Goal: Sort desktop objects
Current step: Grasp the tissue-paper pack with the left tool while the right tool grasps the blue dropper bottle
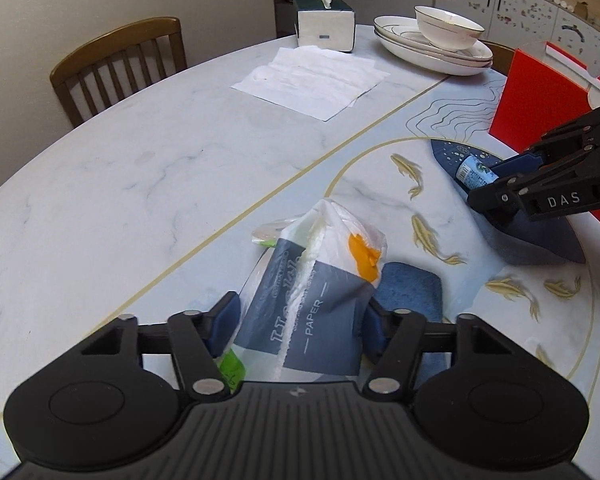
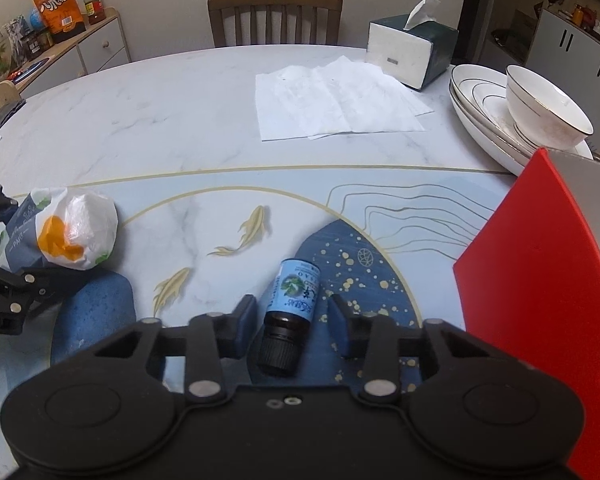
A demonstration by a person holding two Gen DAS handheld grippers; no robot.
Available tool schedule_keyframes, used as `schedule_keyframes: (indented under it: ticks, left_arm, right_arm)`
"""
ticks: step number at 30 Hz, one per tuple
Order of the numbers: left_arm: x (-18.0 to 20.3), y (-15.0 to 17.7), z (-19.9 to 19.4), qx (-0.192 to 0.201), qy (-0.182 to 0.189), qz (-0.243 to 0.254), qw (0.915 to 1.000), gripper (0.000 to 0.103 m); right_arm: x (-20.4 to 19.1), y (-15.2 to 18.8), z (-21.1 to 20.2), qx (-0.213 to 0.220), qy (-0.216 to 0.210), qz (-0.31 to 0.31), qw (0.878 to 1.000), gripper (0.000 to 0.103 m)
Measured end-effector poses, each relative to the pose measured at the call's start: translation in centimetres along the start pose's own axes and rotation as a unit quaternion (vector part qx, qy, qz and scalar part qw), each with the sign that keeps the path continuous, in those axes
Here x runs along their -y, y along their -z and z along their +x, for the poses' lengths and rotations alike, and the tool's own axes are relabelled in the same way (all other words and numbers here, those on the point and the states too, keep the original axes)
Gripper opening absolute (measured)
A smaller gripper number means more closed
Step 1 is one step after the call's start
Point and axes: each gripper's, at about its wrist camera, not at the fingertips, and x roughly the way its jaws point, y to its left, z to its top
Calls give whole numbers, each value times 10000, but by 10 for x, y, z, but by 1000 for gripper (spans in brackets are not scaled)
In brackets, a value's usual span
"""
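Left gripper (image 1: 300, 322), bottom centre of its own view: we find its pads pressed against both sides of a tissue pack (image 1: 316, 304), which lies on the table (image 1: 160, 168) just above the fingers.

Tissue pack: soft, light, wrapped in slick crinkly plastic. We judge it will squash and may slide, so a hold across the fuller middle should serve better than the loose wrapper end.

Right gripper (image 2: 292, 316), bottom centre of the right wrist view: jaws apart, straddling a small bottle (image 2: 294, 296) that lies on its side on the dark blue patch, no pad touching it.

Small bottle: rigid, light, probably glass, so breakable and apt to roll. We would take it across the labelled body, not the dark cap.

Red box (image 2: 540, 280), right edge: a likely destination.
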Motion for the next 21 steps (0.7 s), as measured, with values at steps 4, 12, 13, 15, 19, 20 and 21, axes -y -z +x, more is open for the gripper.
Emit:
schedule_keyframes:
  ticks: [4, 12, 13, 15, 19, 20, 21]
  left_arm:
    - [12, -1, -3, -51, -96, 10, 9999, 50]
    - [31, 1, -17, -142, 3, -499, 9987, 42]
    - [34, 2, -19, -156, 23, -556, 9983, 42]
    - [42, 4, -22, -169, 101, -678, 9975, 41]
    - [59, 5, -28, -178, 187, -847, 9961, 41]
    - [63, 5, -29, -170, 207, -883, 9957, 41]
    - [67, 5, -31, -160, 225, -924, 9953, 41]
  right_arm:
    - [3, 2, -3, -22, -96, -23, 9999, 23]
    - [7, 16, -18, -40, -313, 8, 9995, 23]
    - [8, 19, -21, -42, -336, 20, 9994, 23]
    - [10, 24, -26, -47, -378, 46, 9993, 23]
    - [13, 34, -36, -96, -467, 54, 9988, 23]
    - [14, 37, -39, -98, -503, 72, 9987, 23]
    - [15, 39, -43, -96, -548, 99, 9984, 23]
